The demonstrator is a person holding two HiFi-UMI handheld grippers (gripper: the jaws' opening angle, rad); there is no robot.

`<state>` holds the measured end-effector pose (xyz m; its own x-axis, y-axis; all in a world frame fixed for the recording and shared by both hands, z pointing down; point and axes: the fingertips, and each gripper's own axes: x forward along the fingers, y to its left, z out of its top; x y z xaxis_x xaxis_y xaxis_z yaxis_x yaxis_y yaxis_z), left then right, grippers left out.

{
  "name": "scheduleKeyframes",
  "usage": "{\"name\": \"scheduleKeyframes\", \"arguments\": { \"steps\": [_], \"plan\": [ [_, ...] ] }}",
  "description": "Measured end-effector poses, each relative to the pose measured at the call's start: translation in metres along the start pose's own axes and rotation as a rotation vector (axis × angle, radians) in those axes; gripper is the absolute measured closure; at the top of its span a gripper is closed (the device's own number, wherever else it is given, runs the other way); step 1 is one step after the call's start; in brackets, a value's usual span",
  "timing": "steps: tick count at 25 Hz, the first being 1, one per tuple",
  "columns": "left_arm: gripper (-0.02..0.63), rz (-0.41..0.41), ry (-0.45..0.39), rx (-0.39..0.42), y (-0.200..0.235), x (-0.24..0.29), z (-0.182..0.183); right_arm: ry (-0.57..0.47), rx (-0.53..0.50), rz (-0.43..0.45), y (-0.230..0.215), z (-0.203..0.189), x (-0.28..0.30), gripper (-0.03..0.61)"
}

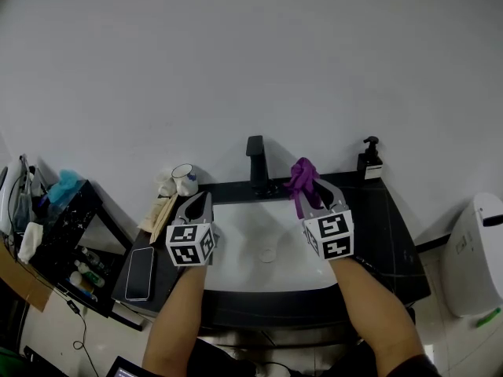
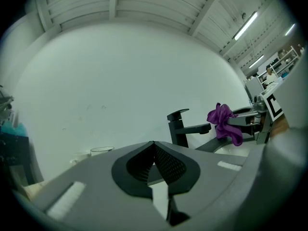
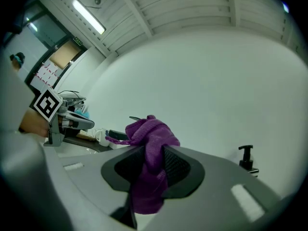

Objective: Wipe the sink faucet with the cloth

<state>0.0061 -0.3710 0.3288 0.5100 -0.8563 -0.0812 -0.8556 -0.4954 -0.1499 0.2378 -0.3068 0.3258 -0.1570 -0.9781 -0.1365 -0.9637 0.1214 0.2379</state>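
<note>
Forearms (image 1: 179,309) reach over white ceramic sink (image 1: 238,243).
Right gripper (image 1: 316,196) clenches crumpled purple cloth (image 1: 302,176) beside black metal faucet (image 1: 256,162); left gripper (image 1: 196,203) closed, empty.

Purple cloth (image 1: 302,177) bunched just right of upright black faucet (image 1: 256,158)

A dark surface (image 1: 385,226) stood against the white wall, with a white sink (image 1: 236,234) sunk into its middle and a black faucet (image 1: 256,163) upright on the back edge behind the sink. A black soap pump (image 1: 370,160) stood at the back right corner. At the back left stood a white cup (image 1: 185,177) with small white things just beside it, pale wooden sticks (image 1: 161,214) lay in front of the cup, and a phone (image 1: 140,272) lay flat near the front left corner.
</note>
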Motion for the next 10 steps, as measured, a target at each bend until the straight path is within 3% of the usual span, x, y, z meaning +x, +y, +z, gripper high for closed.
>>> {"name": "scheduleKeyframes", "arguments": {
  "steps": [10],
  "plan": [
    [0.597,-0.002,0.023,0.028,-0.0007,0.0042,-0.0048,-0.017,-0.006,0.016,0.0058,0.0037,0.002,0.466]
  ]
}}
